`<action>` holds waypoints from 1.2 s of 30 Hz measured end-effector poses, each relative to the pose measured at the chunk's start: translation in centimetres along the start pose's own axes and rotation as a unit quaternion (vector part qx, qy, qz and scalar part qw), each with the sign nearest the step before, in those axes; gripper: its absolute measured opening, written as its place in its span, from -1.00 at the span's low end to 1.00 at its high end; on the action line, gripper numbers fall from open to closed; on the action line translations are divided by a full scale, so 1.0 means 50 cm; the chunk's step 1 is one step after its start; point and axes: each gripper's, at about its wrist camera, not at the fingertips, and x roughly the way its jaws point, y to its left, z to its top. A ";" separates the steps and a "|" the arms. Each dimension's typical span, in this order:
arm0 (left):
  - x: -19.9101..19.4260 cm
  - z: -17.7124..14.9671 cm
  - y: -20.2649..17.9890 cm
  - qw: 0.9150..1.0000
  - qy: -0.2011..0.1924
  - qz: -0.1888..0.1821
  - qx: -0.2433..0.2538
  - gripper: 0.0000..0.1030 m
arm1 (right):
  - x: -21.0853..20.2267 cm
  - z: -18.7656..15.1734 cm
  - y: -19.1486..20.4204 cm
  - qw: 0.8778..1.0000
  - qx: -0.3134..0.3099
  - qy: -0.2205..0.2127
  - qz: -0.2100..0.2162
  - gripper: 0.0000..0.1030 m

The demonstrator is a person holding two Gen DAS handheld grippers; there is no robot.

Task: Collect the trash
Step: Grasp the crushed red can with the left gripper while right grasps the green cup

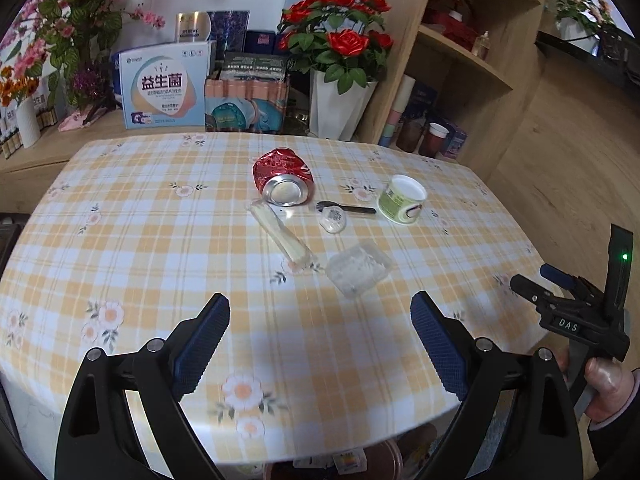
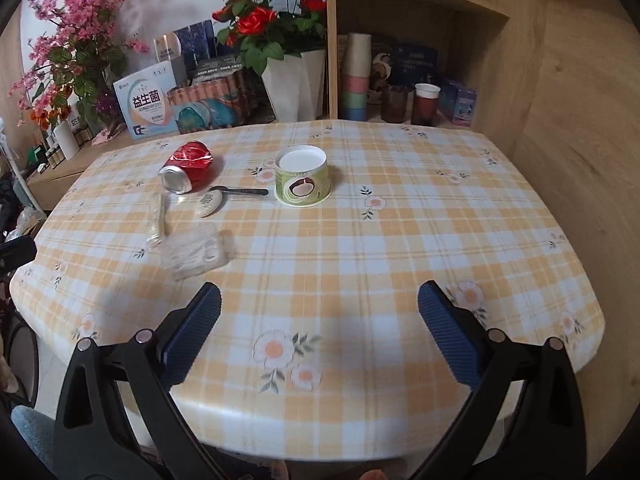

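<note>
Both claws hover over the near edge of the tabletop (image 2: pixel 400 240), which wears a yellow-and-white checked floral cloth. The left claw (image 1: pixel 320 344) is spread wide and grips nothing; the right claw (image 2: pixel 320 340) is equally wide and bare.

Ahead of the left claw lies the trash: a clear crumpled plastic tray (image 1: pixel 357 267) nearest, a long clear sleeve of pale sticks (image 1: pixel 282 236) just left of it, then a small white oval wrapper (image 1: pixel 333 218) touching a black plastic spoon (image 1: pixel 348 208). Beyond sit a crushed red aluminium can (image 1: pixel 282 178) and, to its right, a green-and-white paper cup (image 1: pixel 401 199) standing upright.

From the right claw, all of this lies ahead and left; the cup (image 2: pixel 303 176) is closest to its centreline. Nothing lies between either claw and the trash.

Past the tabletop stand 1 white pot of red roses (image 1: pixel 340 40) and a wooden shelf unit (image 2: pixel 420 40).
</note>
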 end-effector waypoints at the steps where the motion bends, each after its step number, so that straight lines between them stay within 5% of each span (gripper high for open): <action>1: 0.024 0.018 0.008 1.000 0.004 -0.003 -0.005 0.74 | 0.021 0.012 -0.005 1.000 0.006 0.004 0.010 0.89; 9: 0.215 0.156 0.080 0.998 0.037 -0.031 -0.048 0.73 | 0.150 0.100 -0.004 0.999 -0.002 0.016 0.042 0.89; 17: 0.376 0.252 0.170 0.993 0.061 -0.027 -0.102 0.33 | 0.278 0.178 0.015 0.998 -0.027 0.036 0.051 0.89; 25: 0.435 0.279 0.214 0.986 0.068 -0.060 -0.139 0.33 | 0.391 0.239 0.032 0.998 -0.062 0.013 0.027 0.89; 36: 0.513 0.282 0.235 0.971 0.095 -0.103 -0.192 0.21 | 0.449 0.249 0.031 0.998 -0.032 0.038 0.041 0.83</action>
